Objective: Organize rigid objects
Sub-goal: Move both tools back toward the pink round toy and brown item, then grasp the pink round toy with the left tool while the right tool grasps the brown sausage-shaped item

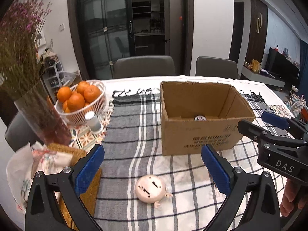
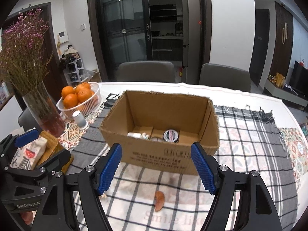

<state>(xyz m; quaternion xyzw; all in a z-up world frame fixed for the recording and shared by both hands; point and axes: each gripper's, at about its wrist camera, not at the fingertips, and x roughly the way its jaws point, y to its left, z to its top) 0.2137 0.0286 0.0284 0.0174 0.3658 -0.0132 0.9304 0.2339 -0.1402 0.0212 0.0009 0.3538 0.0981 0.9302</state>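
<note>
Left wrist: round toy (image 1: 150, 189) before cardboard box (image 1: 200, 134).

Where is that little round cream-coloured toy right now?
In the left wrist view, the round cream toy lies on the checked cloth, in front of the cardboard box, low between the open left gripper's fingers, untouched.

"DAS" on right hand-held gripper (image 1: 269, 122)

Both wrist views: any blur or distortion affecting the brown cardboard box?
Left wrist view: brown cardboard box sharp, its printed text slightly soft, dried purple flowers blurred at the edge. Right wrist view: box clear, fisheye bending the white table edge.
</note>
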